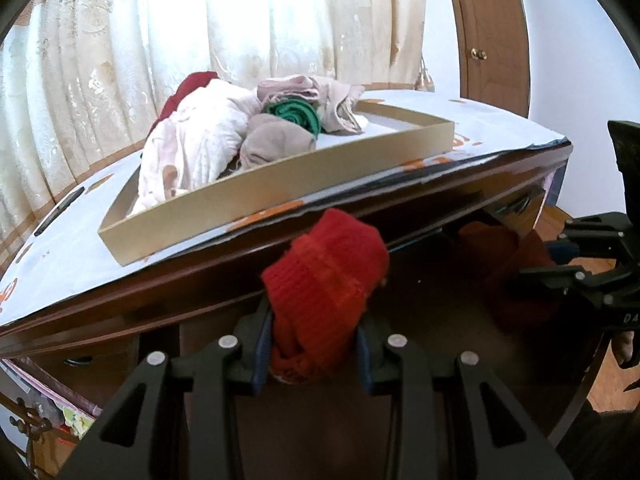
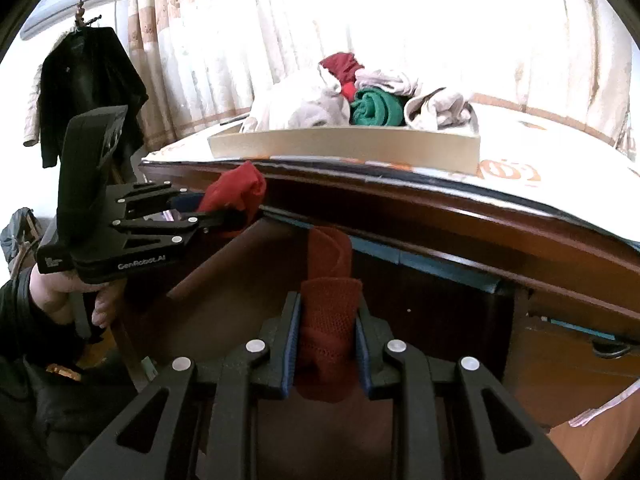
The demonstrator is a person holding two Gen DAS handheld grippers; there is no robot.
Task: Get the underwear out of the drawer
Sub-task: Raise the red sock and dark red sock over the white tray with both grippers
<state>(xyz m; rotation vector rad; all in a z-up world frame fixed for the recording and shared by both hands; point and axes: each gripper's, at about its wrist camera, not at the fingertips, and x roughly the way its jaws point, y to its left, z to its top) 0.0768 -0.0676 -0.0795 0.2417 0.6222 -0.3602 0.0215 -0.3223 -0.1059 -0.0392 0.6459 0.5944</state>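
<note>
Two grippers, each pinching red underwear, just below the desk's front edge

The bright red underwear is squeezed tight in the left gripper; the right gripper is clamped on a darker red piece over the dark open drawer. Up on the desk, a flat box near the front edge holds a pile of clothes

The right gripper is clamped on a dark red mesh garment just below the wooden desk edge, while to its left the left gripper pinches a red garment, and beyond sits a cardboard tray heaped with clothes.
</note>
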